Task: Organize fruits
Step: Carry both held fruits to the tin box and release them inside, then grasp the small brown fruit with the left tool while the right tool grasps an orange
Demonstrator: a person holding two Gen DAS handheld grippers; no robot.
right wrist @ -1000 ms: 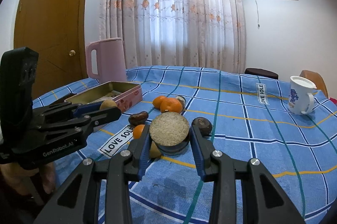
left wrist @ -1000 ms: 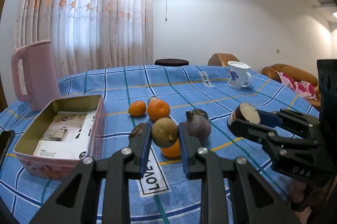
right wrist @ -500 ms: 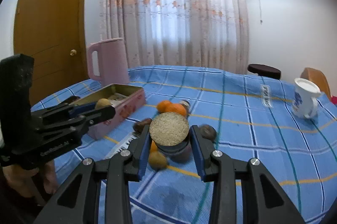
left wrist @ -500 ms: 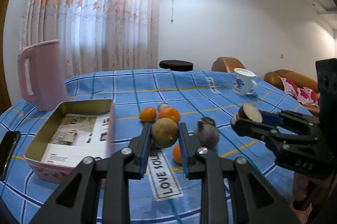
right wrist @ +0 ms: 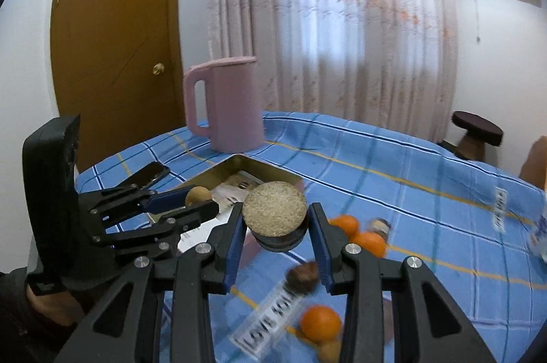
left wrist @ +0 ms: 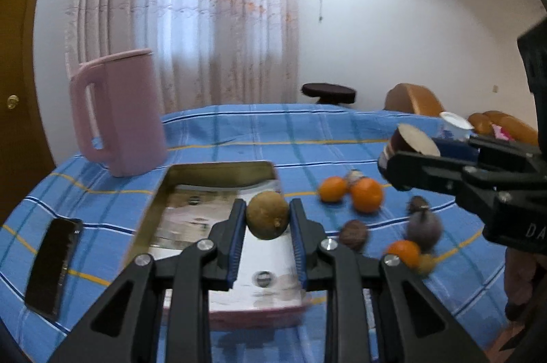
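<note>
Between the fingers of the left gripper (left wrist: 267,219) sits a round brownish-green fruit (left wrist: 267,214), clamped by the blue pads on both sides and held above the open pink tin (left wrist: 218,170), whose gold-coloured inside shows printed paper just beyond and below the fingertips. To the left of these fingers a dark phone (left wrist: 53,264) lies flat on the blue checked surface (left wrist: 239,130), and farther ahead on that side a pink jug (left wrist: 118,113) stands upright. To the right of the fingers loose fruit lies on the cloth: two oranges (left wrist: 365,195) side by side, a dark purple fruit (left wrist: 423,228), a brown one (left wrist: 354,234) and a third orange (left wrist: 403,253) nearer the camera. The right gripper (right wrist: 274,221) has its fingers clamped on a halved dark-skinned fruit (right wrist: 274,214), pale grainy cut face turned up toward the camera. In the right wrist view it hangs near the right-hand edge of the tin, with the left gripper and its fruit just to the left over the tin. Below and to the right of the right fingers lie oranges and a blurred brown fruit.
</note>
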